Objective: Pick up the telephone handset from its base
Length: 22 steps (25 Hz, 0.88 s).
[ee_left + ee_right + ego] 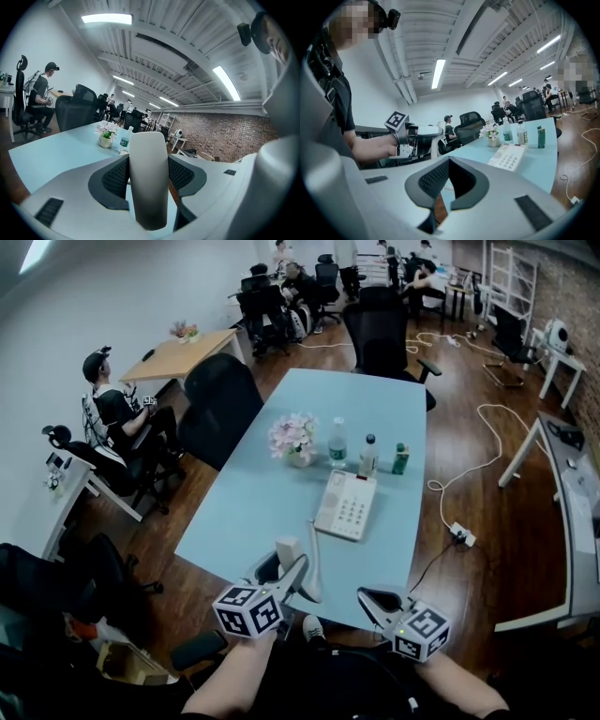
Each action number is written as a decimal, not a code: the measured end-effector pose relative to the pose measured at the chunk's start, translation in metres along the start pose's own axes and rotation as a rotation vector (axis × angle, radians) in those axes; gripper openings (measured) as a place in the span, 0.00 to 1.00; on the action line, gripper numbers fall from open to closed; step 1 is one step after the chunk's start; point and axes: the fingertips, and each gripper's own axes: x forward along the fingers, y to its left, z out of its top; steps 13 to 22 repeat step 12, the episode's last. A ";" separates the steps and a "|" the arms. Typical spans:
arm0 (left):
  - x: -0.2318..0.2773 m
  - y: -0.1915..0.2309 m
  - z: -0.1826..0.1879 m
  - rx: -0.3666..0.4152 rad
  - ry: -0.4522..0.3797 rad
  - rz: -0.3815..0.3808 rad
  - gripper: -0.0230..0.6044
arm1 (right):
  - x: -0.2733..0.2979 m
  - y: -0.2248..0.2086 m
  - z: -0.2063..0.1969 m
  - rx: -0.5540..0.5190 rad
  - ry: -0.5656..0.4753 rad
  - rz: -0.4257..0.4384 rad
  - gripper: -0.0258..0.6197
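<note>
The white telephone base (pixel 345 505) with its keypad lies on the light blue table (pixel 253 512), also showing in the right gripper view as the base (pixel 508 157). My left gripper (pixel 298 570) is shut on the white handset (pixel 312 563), held off the base above the table's near edge. In the left gripper view the handset (pixel 148 183) stands between the dark pads (pixel 112 176), which press on its sides. My right gripper (pixel 373 598) hovers to the right of it, shut and empty, its tips (pixel 449 161) touching. The held handset (pixel 424 132) shows at that view's left.
Beyond the base stand a flower vase (pixel 294 439), two water bottles (pixel 337 442) and a green bottle (pixel 400 458). Black office chairs (pixel 220 404) ring the table. A person (pixel 117 413) sits at the left. A power strip (pixel 459 533) and cables lie on the floor at the right.
</note>
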 end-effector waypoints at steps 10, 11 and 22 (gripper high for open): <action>0.002 -0.005 0.000 0.001 -0.003 -0.005 0.42 | -0.004 0.001 0.000 -0.012 0.003 0.004 0.06; 0.001 -0.006 0.000 0.002 -0.004 -0.005 0.42 | -0.004 0.002 0.000 -0.014 0.006 0.006 0.06; 0.001 -0.006 0.000 0.002 -0.006 -0.005 0.42 | -0.004 0.002 0.000 -0.016 0.010 0.008 0.06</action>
